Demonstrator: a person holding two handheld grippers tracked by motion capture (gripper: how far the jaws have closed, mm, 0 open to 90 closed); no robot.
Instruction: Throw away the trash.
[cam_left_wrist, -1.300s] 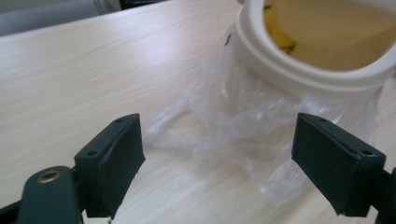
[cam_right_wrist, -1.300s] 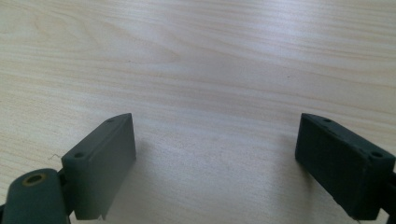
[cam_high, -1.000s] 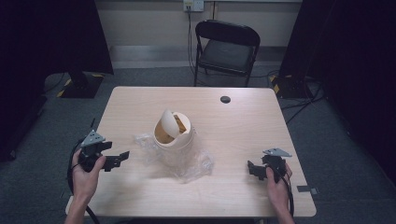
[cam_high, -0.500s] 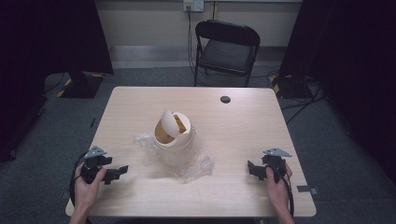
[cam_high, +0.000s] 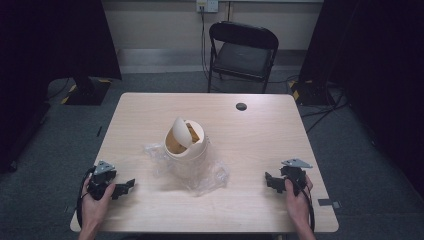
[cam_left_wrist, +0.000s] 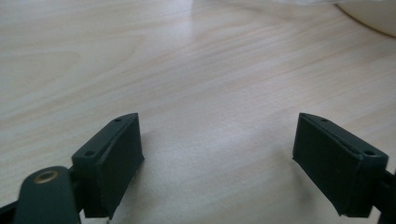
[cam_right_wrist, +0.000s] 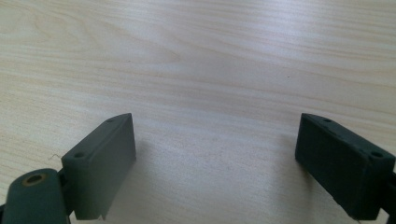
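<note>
Dropping since prior frame, left gripper (cam_high: 131, 185) now near table (cam_high: 150, 115), jaws wide; right gripper (cam_high: 267, 178) unmoved, open.

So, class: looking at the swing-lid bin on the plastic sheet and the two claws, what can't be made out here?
- Bin: its contents, high view; the tilted lid covers the opening, and only something brownish shows.
- Bin, left gripper view: cut off by the top right edge.
- Plastic sheet: its full outline, high view; the bin stands on it.
- Small dark disc: too small to identify.
</note>
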